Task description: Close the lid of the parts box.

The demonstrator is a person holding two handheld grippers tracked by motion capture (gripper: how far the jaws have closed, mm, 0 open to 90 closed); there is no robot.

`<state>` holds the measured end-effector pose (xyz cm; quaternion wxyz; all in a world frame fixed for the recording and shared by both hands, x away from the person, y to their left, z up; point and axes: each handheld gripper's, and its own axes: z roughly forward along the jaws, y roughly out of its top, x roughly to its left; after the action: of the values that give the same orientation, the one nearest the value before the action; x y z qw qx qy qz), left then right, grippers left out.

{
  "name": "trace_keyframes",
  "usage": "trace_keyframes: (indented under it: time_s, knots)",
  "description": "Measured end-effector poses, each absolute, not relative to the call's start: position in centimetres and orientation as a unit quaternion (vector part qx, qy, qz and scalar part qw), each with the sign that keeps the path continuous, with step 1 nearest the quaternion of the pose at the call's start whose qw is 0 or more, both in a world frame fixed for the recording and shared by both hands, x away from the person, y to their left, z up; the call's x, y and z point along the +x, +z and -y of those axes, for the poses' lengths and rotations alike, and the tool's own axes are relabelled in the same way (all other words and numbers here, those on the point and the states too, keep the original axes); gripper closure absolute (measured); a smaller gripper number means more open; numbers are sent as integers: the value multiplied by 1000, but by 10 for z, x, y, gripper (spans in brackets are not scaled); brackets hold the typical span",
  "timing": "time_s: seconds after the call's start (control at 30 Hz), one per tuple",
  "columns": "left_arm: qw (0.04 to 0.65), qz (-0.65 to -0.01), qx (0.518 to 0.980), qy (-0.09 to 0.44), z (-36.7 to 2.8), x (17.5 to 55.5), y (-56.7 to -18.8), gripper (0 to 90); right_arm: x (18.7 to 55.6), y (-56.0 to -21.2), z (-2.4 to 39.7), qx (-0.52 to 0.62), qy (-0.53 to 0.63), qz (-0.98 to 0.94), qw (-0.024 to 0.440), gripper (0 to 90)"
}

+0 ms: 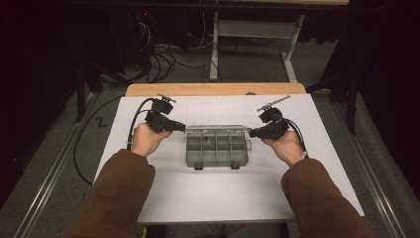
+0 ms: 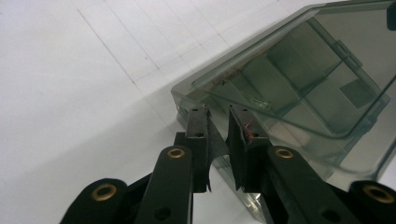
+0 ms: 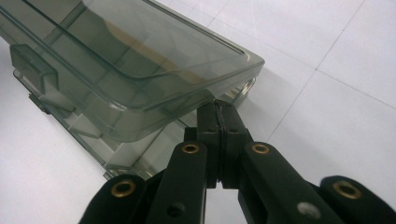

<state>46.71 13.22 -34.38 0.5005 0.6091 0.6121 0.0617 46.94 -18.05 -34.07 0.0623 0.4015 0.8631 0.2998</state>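
1. Lid work is the step in hand, as far as I can judge. The smoky clear organizer box (image 1: 218, 156) sits mid-worktop (image 1: 198, 198), a bit toward the far side, with its lid (image 1: 216, 130) swung up off the compartments along the far edge.
2. From the left gripper view the lid (image 2: 303, 70) is tilted well above the base, and the right gripper view agrees: there's a clear wedge of air under the lid (image 3: 140, 46).
3. The left claw (image 1: 183, 129) is at the box's far-left corner. Up close, the left claw (image 2: 218, 112) is narrow but not closed. There's a slim gap between the jaws, and I can't see the pads pressing on plastic.
4. The right claw (image 1: 251, 133) is at the far-right corner. In its own view the right claw (image 3: 218, 105) has its jaws squeezed together, tips tucked right at the lid's corner. I can't tell whether it's pinching the thin rim or just nudging it.
5. I honestly can't say whether the lid is going up or coming down.
6. Next move, my guess: both hands need to move together so the lid pivots evenly on its hinge. The left claw wants a proper bite or a firm contact first, or the lid will twist and the light box may skate across the worktop.
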Motion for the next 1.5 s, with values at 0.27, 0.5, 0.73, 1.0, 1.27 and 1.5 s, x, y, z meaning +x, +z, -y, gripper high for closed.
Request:
trace_keyframes:
  time_s: [0.27,0.5,0.73,1.0,1.27,1.5]
  knots:
    - [502,-608,612,63,-130,467,-342,783,468,-344,181,401,297,-865,59,900]
    - [503,-605,614,62,-130,466,-343,785,468,-345,180,400,295,-866,57,900]
    - [506,-602,615,60,-129,465,-343,786,468,-348,181,400,293,-867,54,900]
    - [502,-594,626,54,-117,463,-348,786,467,-353,184,401,290,-868,52,900]
    - [498,-588,635,55,-112,459,-356,786,467,-354,186,404,292,-866,51,900]
    - [498,-589,634,55,-111,456,-362,786,467,-354,184,401,296,-865,53,900]
